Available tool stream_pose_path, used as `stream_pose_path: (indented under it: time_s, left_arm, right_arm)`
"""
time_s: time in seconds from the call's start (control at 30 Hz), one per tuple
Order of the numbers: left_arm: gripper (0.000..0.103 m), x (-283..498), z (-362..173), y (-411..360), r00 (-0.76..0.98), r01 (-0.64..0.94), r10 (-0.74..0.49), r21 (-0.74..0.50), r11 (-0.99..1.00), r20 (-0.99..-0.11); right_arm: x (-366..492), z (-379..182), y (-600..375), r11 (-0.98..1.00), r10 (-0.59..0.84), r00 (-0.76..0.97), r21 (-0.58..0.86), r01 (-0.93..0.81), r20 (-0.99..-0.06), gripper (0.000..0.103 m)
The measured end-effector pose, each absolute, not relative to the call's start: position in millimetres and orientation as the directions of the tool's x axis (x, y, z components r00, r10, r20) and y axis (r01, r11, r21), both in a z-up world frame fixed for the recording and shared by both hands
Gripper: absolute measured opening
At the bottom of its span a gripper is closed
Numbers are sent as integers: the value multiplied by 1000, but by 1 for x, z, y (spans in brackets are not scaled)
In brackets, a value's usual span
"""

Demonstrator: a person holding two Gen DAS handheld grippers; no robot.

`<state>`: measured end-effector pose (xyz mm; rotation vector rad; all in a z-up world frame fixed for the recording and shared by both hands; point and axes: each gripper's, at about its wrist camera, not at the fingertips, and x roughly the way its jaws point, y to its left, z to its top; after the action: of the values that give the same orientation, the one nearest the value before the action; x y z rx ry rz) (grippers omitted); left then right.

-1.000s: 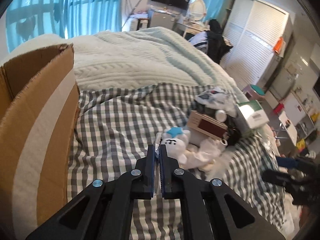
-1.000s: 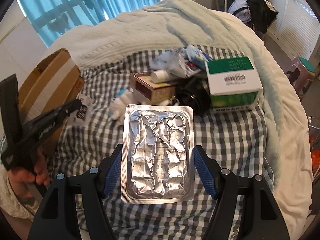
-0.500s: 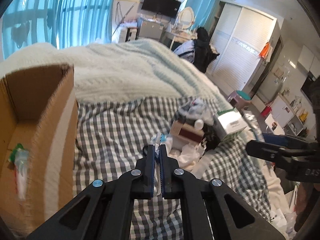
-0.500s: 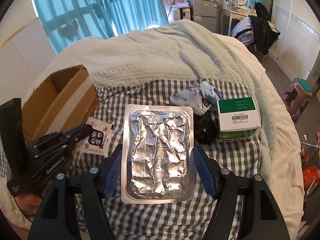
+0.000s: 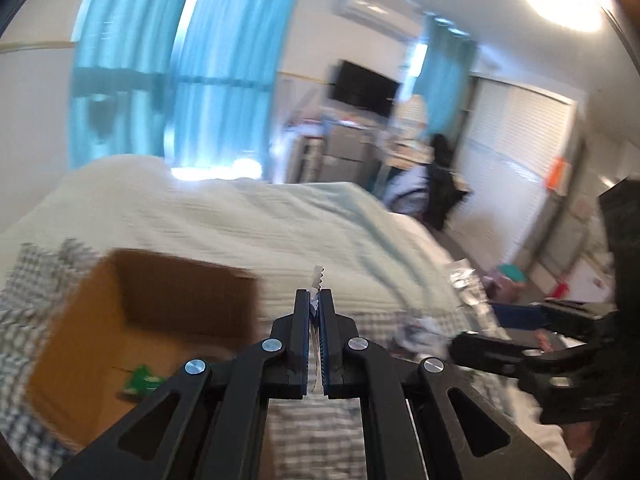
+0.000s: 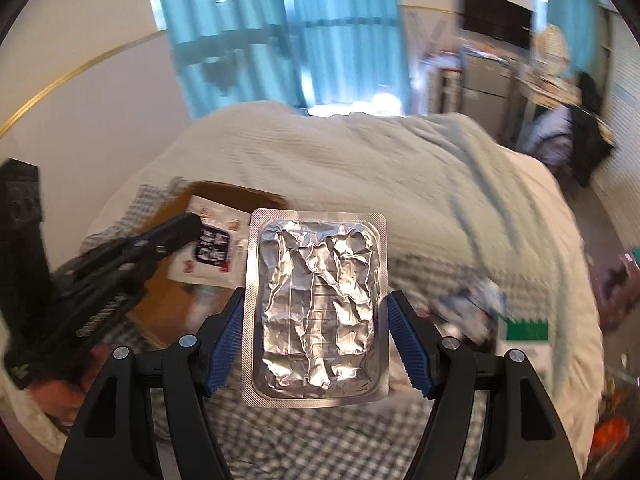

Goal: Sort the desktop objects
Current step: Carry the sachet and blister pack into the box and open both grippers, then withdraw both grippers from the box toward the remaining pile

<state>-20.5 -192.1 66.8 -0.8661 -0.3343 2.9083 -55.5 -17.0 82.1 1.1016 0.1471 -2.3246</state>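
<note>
My left gripper (image 5: 315,300) is shut on a thin white sachet (image 5: 317,276), seen edge-on between the fingers; in the right wrist view the sachet (image 6: 210,250) shows its dark label, held over the open cardboard box (image 6: 240,196). The box (image 5: 132,320) sits on the checked cloth at lower left, with a green item (image 5: 140,380) inside. My right gripper (image 6: 316,320) is shut on a silver foil blister pack (image 6: 316,304), held flat above the cloth. The right gripper also shows in the left wrist view (image 5: 520,336).
A pile of loose objects (image 6: 476,300) and a green-and-white carton (image 6: 524,336) lie on the checked cloth (image 6: 320,440) at the right. A pale knitted blanket (image 5: 280,216) covers the bed behind. The views are motion-blurred.
Both grippers have risen and swung left toward the cardboard box. The box interior now lies below the left gripper; the object pile has slid to the right edge.
</note>
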Motion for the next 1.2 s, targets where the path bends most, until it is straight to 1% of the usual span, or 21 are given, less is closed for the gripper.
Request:
stream_pose_path:
  time_s: [0.13, 0.27, 0.4, 0.43, 0.47, 0.53, 0.57, 0.6, 0.63, 0.67, 0.7, 0.77, 0.87, 0.97, 1.07, 1.13, 1.2]
  left_arm:
    - [4, -29, 53, -237, -811, 116, 39, -224, -968, -584]
    - [5, -28, 34, -264, -780, 187, -8, -221, -957, -625]
    - [5, -25, 18, -285, -748, 247, -35, -229, -942, -663]
    - [5, -24, 15, -290, -739, 261, -35, -238, -936, -673]
    - [6, -25, 12, -293, -731, 274, -35, -247, -929, -681]
    - [6, -22, 10, -296, -725, 294, -50, -243, -924, -687]
    - [10, -21, 11, -296, -724, 297, -59, -234, -926, -688]
    - [23, -20, 12, -295, -721, 303, -70, -222, -927, -689]
    - [32, -18, 14, -293, -722, 304, -74, -219, -927, -688]
    - [50, -16, 15, -294, -726, 305, -76, -221, -926, -684]
    - [59, -14, 17, -293, -734, 307, -80, -224, -925, -674]
    - [59, -8, 22, -289, -748, 307, -92, -220, -926, -657]
    - [64, -9, 28, -276, -748, 269, -68, -208, -940, -660]
    - [71, -9, 33, -255, -754, 206, -18, -211, -956, -657]
    - [72, -10, 38, -227, -755, 113, 43, -194, -974, -654]
    - [76, -12, 40, -209, -753, 69, 67, -180, -981, -655]
    - [82, -14, 41, -190, -750, 29, 98, -181, -983, -654]
  right_arm:
    - [-67, 77, -73, -771, -497, -416, 168, 614, -761, 68]
    - [-75, 55, -112, -733, -519, -347, 198, 650, -781, 68]
    - [-80, 41, -122, -731, -535, -320, 239, 639, -782, 68]
    - [-80, 39, -124, -729, -542, -310, 254, 635, -781, 70]
    - [-81, 38, -124, -728, -548, -302, 267, 632, -780, 76]
    - [-78, 36, -124, -729, -554, -304, 275, 626, -775, 79]
    - [-77, 38, -127, -728, -555, -304, 275, 628, -775, 79]
    - [-76, 40, -128, -728, -553, -308, 270, 630, -774, 79]
    - [-76, 43, -126, -731, -551, -319, 262, 629, -771, 79]
    - [-75, 47, -124, -735, -549, -329, 257, 628, -768, 79]
    - [-74, 51, -118, -740, -546, -342, 250, 624, -765, 80]
    - [-72, 58, -105, -757, -534, -373, 233, 610, -759, 80]
    - [-74, 67, -79, -797, -490, -439, 183, 576, -754, 80]
    - [-76, 76, -37, -856, -414, -529, 119, 504, -741, 80]
    - [-76, 81, 7, -905, -347, -594, 91, 417, -726, 80]
    - [-75, 78, 34, -928, -314, -616, 96, 360, -723, 80]
    - [-76, 70, 54, -944, -275, -625, 82, 319, -731, 80]
